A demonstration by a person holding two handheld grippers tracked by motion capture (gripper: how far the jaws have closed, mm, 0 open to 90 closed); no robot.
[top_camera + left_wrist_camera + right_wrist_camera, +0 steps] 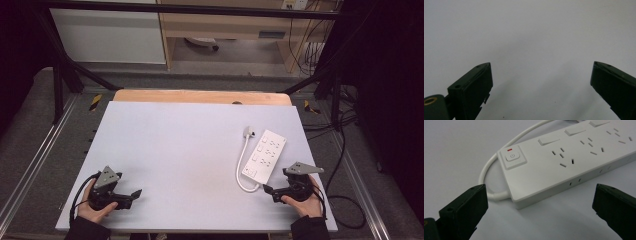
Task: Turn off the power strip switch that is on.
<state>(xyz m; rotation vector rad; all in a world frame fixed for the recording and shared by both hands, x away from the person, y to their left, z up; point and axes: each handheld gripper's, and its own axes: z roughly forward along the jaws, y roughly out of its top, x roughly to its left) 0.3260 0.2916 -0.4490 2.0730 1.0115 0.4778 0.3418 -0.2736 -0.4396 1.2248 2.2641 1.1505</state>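
Nothing is gripped yet: the right gripper (270, 192), jaws apart at lower right, nears the strip (264, 154); the left gripper (134, 196) waits open.

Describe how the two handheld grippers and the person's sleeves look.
Both the left gripper and the right gripper are black, each with two blocky flat-faced jaws and a grey three-cornered plate on top. A black cable trails from each. The sleeves at the wrists are dark.
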